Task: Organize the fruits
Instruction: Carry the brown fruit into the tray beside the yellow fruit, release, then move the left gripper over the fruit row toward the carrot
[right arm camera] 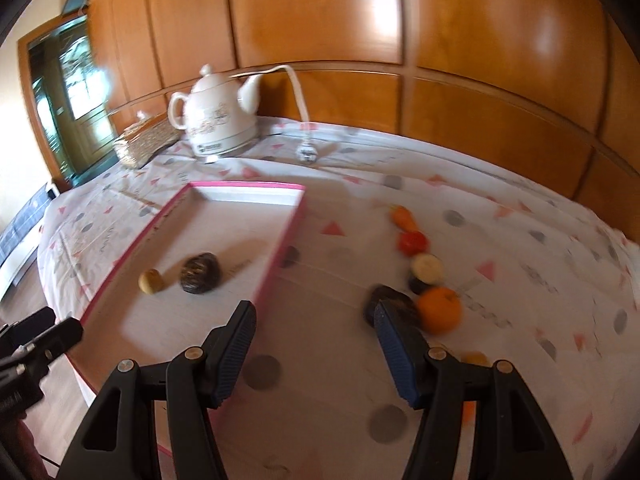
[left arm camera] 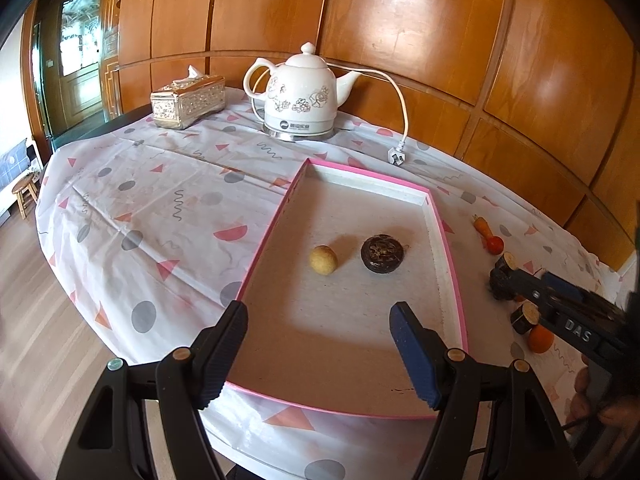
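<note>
Patterned tablecloth [left arm camera: 160, 184] — pink tray [left arm camera: 268, 240], two fruits [left arm camera: 323, 259]

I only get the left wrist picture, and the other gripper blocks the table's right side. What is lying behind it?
Observer: A dark round fruit lies beside an orange, both outside the tray.
Operator: Is that gripper holding anything?
Observer: No. The right gripper is open, with nothing between its fingers.
Operator: Anything else hidden?
Observer: A small yellow piece lies near its right finger, too blurred to name.
</note>
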Tool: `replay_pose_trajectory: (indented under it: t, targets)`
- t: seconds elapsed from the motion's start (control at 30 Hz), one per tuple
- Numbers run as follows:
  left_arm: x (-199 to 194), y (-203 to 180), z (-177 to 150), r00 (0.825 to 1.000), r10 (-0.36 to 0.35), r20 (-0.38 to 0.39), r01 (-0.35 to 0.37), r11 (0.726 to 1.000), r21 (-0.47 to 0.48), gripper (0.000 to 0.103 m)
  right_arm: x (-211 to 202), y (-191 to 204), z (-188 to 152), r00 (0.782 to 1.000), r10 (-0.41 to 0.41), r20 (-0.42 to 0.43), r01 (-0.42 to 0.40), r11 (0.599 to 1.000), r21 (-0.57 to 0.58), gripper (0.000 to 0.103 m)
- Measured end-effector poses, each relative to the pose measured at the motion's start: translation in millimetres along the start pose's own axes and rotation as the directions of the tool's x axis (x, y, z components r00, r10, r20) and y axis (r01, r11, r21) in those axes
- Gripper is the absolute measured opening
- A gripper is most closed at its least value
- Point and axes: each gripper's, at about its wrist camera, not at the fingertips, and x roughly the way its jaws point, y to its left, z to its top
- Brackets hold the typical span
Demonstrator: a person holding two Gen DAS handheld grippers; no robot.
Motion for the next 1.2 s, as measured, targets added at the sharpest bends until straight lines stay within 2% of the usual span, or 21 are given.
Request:
replay_pose_trajectory:
  t: [0.47, 0.87, 1.1, 1.2]
  targets:
    - [2, -18, -3, 0.999, -0.038, -0.021, 0.04, 0.997, 0.061, 0.074, -34, -77, -41, 0.989, -0.145, -0.01, 0.144, 0.973, 0.178, 0.063]
    - [4, -36, -5, 0.997, -0.068, -0.036, 0.072, 0.99, 0.119, 0.074, -46, -116, -78, 0.974, -0.217, -0.063, 0.226, 0.942, 0.248, 0.063]
    - [6, -57, 5, 0.989, -0.132, -0.073, 0.142, 0.975, 0.168, 0.072, -52, -128, -89, 0.968, -0.24, -0.068, 0.25, 0.93, 0.27, 0.063]
    - [7, -75, 13, 0.981, -0.175, -0.085, 0.189, 0.959, 0.213, 0.072, -52, -132, -93, 0.967, -0.244, -0.067, 0.253, 0.926, 0.28, 0.063]
